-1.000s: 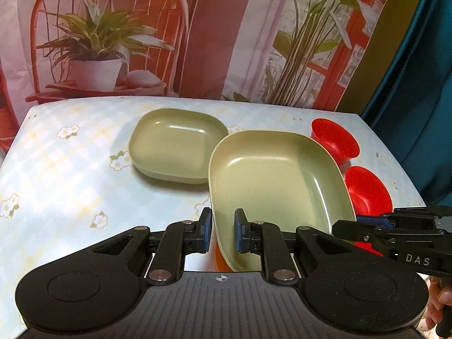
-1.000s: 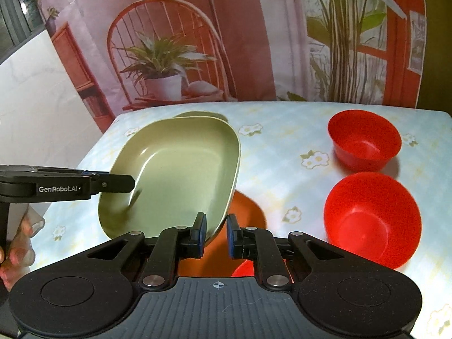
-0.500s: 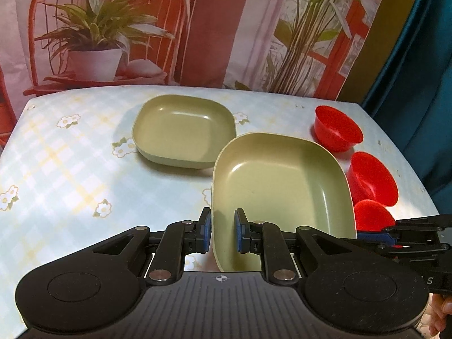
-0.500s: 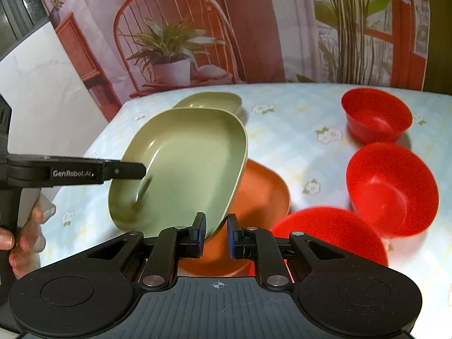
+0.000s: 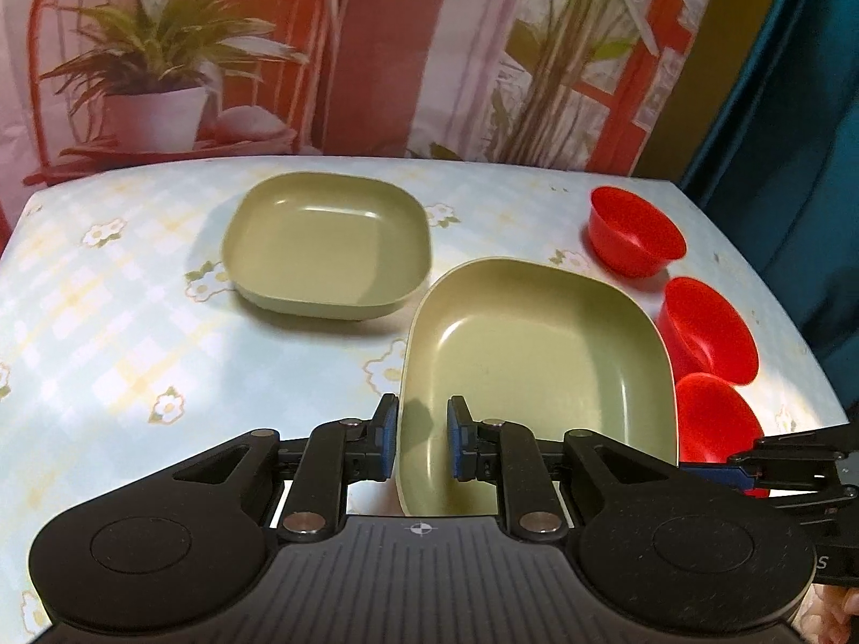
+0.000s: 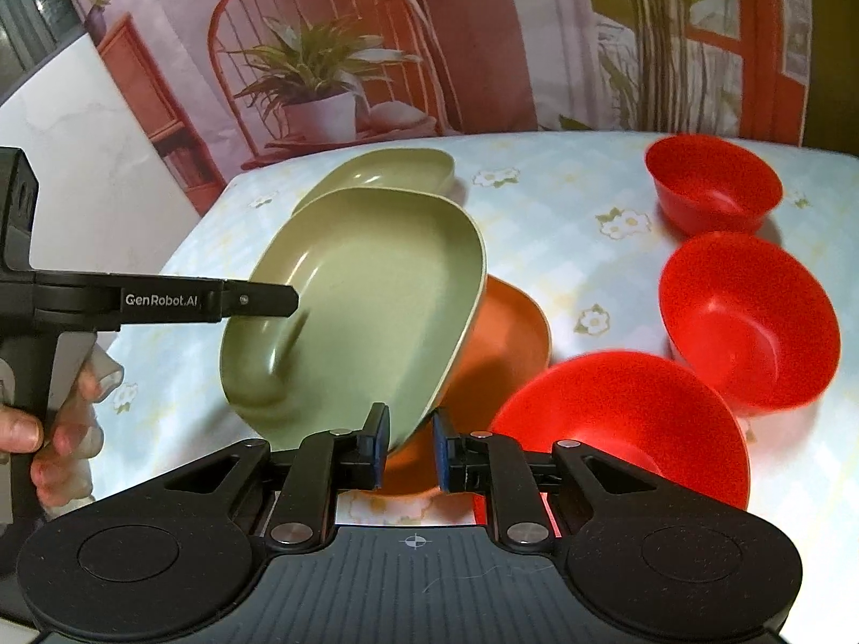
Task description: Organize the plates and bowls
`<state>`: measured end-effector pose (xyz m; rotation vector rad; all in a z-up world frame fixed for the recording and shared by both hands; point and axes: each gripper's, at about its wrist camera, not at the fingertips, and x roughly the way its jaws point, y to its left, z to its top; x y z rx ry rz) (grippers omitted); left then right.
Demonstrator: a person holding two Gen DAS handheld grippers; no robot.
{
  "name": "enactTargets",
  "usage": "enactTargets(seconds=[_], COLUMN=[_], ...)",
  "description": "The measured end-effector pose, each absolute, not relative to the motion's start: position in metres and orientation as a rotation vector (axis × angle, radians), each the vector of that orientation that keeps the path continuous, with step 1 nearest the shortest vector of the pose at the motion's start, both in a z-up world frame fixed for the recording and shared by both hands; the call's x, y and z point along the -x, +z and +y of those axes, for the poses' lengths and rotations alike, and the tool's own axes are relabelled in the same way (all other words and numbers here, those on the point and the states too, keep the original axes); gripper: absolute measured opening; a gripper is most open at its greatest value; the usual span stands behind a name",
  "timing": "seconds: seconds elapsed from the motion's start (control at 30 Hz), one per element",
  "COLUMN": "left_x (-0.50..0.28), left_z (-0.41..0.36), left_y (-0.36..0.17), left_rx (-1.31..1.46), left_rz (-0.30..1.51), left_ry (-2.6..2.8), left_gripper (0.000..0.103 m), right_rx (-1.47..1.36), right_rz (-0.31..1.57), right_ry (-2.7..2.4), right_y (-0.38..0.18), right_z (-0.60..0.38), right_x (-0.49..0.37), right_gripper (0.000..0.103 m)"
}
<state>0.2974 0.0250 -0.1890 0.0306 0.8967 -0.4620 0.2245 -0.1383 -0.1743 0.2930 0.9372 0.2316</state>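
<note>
Both grippers hold one large green plate [image 5: 537, 370] lifted off the table and tilted. My left gripper [image 5: 423, 445] is shut on its near rim. My right gripper [image 6: 408, 448] is shut on the opposite rim; the plate shows in the right wrist view [image 6: 359, 295]. A second green plate [image 5: 327, 244] lies on the table behind, also in the right wrist view [image 6: 392, 169]. An orange plate [image 6: 504, 333] lies under the lifted one. Three red bowls [image 6: 628, 424] [image 6: 751, 316] [image 6: 714, 188] stand in a row on the right.
The table has a pale floral checked cloth [image 5: 107, 322]. A printed backdrop with a chair and potted plant [image 5: 155, 70] hangs behind the far edge. A teal curtain [image 5: 794, 107] is beyond the table's right side.
Both grippers have risen and pulled back with the large green plate; it is higher off the table. The orange plate and the nearest red bowl have come into view beneath.
</note>
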Motion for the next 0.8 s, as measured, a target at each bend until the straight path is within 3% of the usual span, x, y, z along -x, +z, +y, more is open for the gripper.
enactTargets(seconds=[0.8], left_x=[-0.308], left_z=[0.012], left_y=[-0.198], left_rx=[-0.084], left_rz=[0.915], left_ry=[-0.472], left_gripper=[0.019], right_rx=[-0.336], right_rz=[0.962], right_ry=[0.216], right_y=[-0.178], right_z=[-0.141], right_x=[-0.216], right_gripper=[0.017])
